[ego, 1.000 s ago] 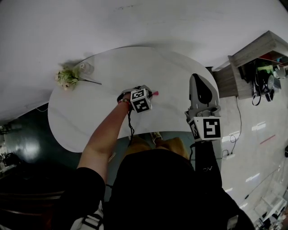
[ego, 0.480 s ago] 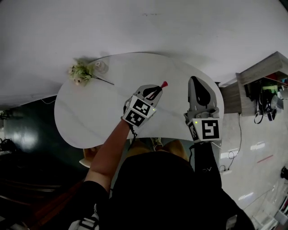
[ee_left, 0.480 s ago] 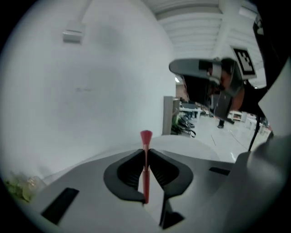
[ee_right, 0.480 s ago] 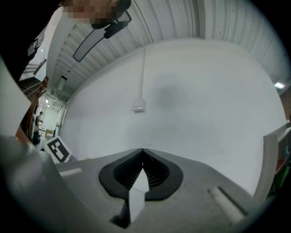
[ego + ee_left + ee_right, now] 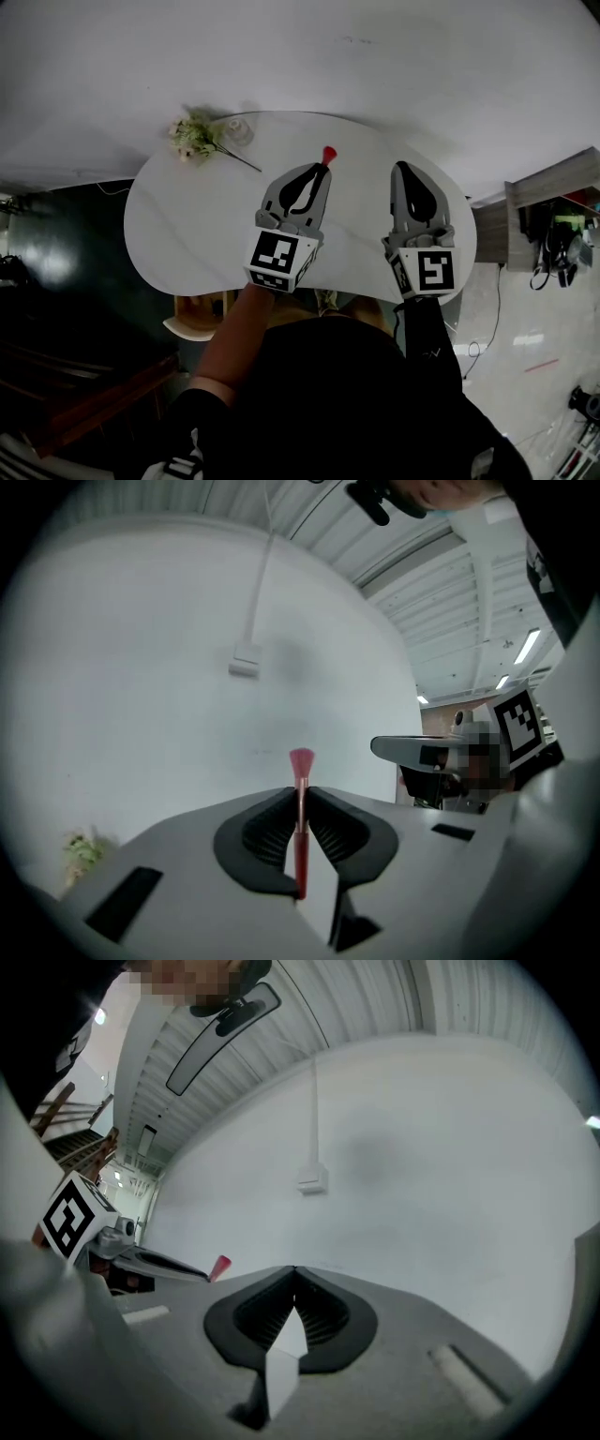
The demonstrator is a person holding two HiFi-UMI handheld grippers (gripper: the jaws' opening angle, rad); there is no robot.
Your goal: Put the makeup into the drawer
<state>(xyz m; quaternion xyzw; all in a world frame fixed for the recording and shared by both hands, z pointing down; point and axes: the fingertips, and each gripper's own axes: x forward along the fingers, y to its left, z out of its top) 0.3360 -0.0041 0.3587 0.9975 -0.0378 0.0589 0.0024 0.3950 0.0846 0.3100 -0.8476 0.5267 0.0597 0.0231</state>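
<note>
Left tool (image 5: 302, 794) has its jaws nearly together, clamped on a thin pink brush (image 5: 301, 829). The handle stands upright between the ribbed pads, its lower end down in the gap and its bristle head clear of the tips on the far side. In the head view this tool sits over the middle of the white tabletop (image 5: 187, 225), pointing far and slightly right, with the brush head showing red just past its tips. The marker cube on it is at the near end, by the person's bare forearm.

Right tool (image 5: 294, 1274) has its jaws closed tip to tip, with nothing between them. It sits to the right of the left tool, well apart from it, over the right part of the tabletop and pointing far. Its own view catches the left tool at the left edge, brush head sticking out.

Both tools face a plain white wall that carries a small box (image 5: 246, 667) with a cable running up from it.

Flowers (image 5: 194, 136) lie at the far left of the tabletop, with a glass (image 5: 239, 131) just beside them on the right. A wooden shelf (image 5: 553, 183) stands off to the right of the tabletop.
</note>
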